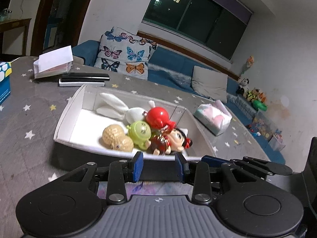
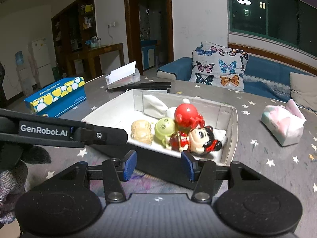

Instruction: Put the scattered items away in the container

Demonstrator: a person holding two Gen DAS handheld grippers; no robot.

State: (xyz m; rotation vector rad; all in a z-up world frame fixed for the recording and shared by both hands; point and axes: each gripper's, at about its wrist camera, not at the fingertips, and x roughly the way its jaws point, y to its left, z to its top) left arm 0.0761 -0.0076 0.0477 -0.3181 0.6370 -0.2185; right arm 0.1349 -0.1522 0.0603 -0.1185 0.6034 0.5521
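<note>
Lying crosswise in box (image 2: 234,130), doll (image 2: 190,138) (head rightward)

Glossy plastic red toy (image 2: 186,112) — soft white cloth rabbit (image 1: 122,109), matt card box (image 1: 65,123)

A grey worktop (image 2: 257,168) patterned with white and yellow stars carries a white-lined box (image 2: 233,138) at its centre. Left of the box lies a blue tissue carton (image 2: 57,97) with yellow and white spots; behind the box sit black remotes (image 2: 154,85) and a clear holder (image 2: 122,78) of white paper. Right of the box rests a soft tissue pack (image 2: 283,125).
</note>
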